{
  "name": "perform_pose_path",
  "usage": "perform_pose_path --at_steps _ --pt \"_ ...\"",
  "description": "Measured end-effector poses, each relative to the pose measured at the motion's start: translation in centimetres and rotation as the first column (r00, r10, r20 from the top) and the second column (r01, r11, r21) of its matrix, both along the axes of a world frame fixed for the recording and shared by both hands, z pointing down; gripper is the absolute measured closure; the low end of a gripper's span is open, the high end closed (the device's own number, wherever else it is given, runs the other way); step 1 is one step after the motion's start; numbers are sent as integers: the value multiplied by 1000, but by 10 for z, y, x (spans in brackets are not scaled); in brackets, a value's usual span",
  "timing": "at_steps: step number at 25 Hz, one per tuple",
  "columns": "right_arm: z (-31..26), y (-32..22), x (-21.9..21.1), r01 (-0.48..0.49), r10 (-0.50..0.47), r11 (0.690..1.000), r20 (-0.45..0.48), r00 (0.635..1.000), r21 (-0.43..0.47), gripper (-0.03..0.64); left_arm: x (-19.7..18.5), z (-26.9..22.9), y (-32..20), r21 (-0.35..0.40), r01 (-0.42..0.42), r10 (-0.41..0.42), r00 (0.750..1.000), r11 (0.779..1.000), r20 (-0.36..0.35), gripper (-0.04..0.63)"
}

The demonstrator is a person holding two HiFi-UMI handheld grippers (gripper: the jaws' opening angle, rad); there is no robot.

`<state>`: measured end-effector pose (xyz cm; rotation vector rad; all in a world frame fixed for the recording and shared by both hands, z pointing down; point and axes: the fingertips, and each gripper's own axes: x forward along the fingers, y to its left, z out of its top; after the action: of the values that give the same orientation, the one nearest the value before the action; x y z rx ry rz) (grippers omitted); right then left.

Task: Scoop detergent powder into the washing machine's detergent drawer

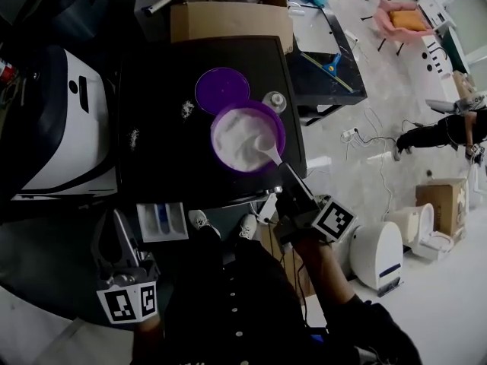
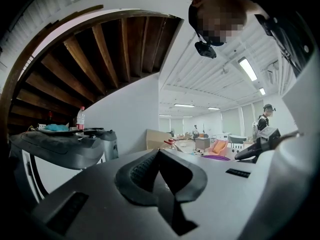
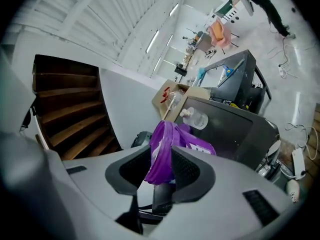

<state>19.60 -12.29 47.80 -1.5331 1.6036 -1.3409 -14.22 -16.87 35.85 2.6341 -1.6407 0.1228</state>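
Observation:
A purple tub (image 1: 219,120) full of white detergent powder stands on the black washing machine top (image 1: 167,158), its purple lid (image 1: 222,90) lying just behind it. The scoop's bowl (image 1: 268,147) rests in the powder at the tub's near right. My right gripper (image 1: 287,172) is shut on the scoop's purple handle (image 3: 161,156), which stands edge-on between the pads. The white detergent drawer (image 1: 161,220) is pulled out of the machine's front. My left gripper (image 1: 118,219) hangs just left of the drawer, shut and holding nothing (image 2: 160,156).
A small clear bottle (image 1: 274,101) stands beside the tub. Spilled powder (image 1: 186,110) dots the machine top. A cardboard box (image 1: 228,17) sits behind the machine and a white appliance (image 1: 61,128) at its left. White units (image 1: 380,253), another box (image 1: 445,204) and cables lie on the floor at right.

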Motion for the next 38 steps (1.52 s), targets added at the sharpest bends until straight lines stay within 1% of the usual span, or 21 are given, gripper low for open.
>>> perform_pose_path --at_steps 2,3,4,11,13,14,15,16,17,18,19,20,21,24,26,28,29,30,31,35,38 --pt "1 -1 -1 5 -5 1000 5 1000 -4 494 2 3 -2 -8 -5 5 1000 1000 1 580" --pt "-1 -3 -2 11 -11 1000 2 1000 1 526 3 4 -4 -11 -8 8 1000 1000 2 580" --pt "-3 -4 -3 17 -17 1000 -2 1000 10 579 4 6 -5 -14 -11 11 1000 1000 3 580" --pt "-6 -8 -2 37 -37 999 -35 999 8 584 10 8 -11 -22 -22 22 1000 1000 3 580" --pt "-12 -9 -1 80 -78 997 -117 990 17 584 12 5 -12 -16 -21 21 1000 1000 3 580" --pt "-15 -10 -3 128 -121 992 -202 972 21 584 12 3 -12 -11 -19 19 1000 1000 3 581" --pt "-18 -11 -4 190 -175 982 -322 930 14 584 11 2 -11 -6 -15 15 1000 1000 3 581" --pt "-20 -11 -4 259 -233 966 -470 851 -10 584 11 0 -11 0 -11 11 1000 1000 3 581" --pt "-22 -11 -5 323 -285 945 -618 732 -54 584 9 -2 -11 5 -6 6 1000 1000 3 580" --pt "-25 -12 -6 371 -324 923 -734 597 -105 584 8 -4 -11 9 -2 2 1000 1000 2 580" --pt "-28 -14 -10 406 -350 902 -803 482 -149 584 7 -5 -11 12 3 -3 1000 1000 2 580" --pt "-32 -17 -14 433 -370 883 -834 409 -180 584 5 -6 -11 15 7 -7 1000 1000 1 581" --pt "-33 -19 -19 457 -393 866 -842 370 -203 584 4 -7 -11 16 11 -11 1000 1000 0 580" --pt "-30 -19 -27 501 -451 824 -842 297 -265 585 1 -7 -9 18 16 -16 1000 1000 -2 580" --pt "-27 -19 -29 505 -463 809 -856 229 -303 584 0 -7 -8 16 18 -18 1000 1000 -3 580" --pt "-24 -20 -30 506 -476 795 -862 175 -335 584 -2 -5 -8 14 22 -22 1000 1000 -4 580" --pt "-22 -20 -31 511 -487 785 -858 160 -351 584 -3 -5 -8 13 25 -24 1000 1000 -4 580" --pt "-20 -20 -33 518 -502 775 -850 157 -362 586 -4 -4 -8 11 27 -27 1000 1000 -5 580" --pt "-18 -20 -35 528 -519 765 -838 168 -368 584 -6 -3 -8 9 29 -29 1000 1000 -5 580" --pt "-13 -19 -40 557 -578 742 -776 252 -372 586 -8 0 -8 3 35 -35 999 999 -8 580" --pt "-8 -16 -38 555 -598 746 -738 313 -369 586 -9 1 -8 0 37 -37 999 999 -11 580"
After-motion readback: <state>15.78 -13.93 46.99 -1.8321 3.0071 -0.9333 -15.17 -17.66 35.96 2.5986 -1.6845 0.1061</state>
